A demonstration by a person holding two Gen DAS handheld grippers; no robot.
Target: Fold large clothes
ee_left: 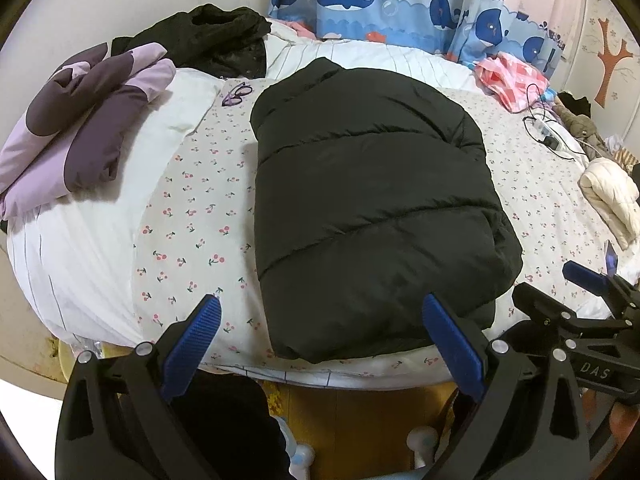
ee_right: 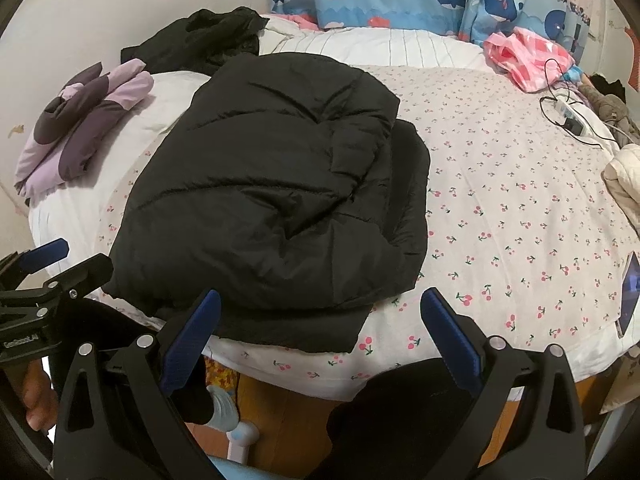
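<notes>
A black puffer jacket (ee_left: 368,208) lies folded into a long block on the cherry-print bed sheet (ee_left: 192,216), its near end at the bed's front edge. It also shows in the right wrist view (ee_right: 272,200), with a sleeve folded over its right side. My left gripper (ee_left: 320,308) is open and empty, held just short of the jacket's near end. My right gripper (ee_right: 320,304) is open and empty, near the jacket's near right corner. The right gripper (ee_left: 588,276) shows at the right edge of the left wrist view, and the left gripper (ee_right: 44,252) at the left edge of the right wrist view.
A folded purple jacket (ee_left: 76,132) and a black garment (ee_left: 208,36) lie at the bed's far left. Glasses (ee_left: 237,93) lie near the pillow. A pink bag (ee_left: 512,76), a power strip with cables (ee_left: 546,130), a cream jacket (ee_left: 612,196) and a phone (ee_right: 629,292) lie at the right.
</notes>
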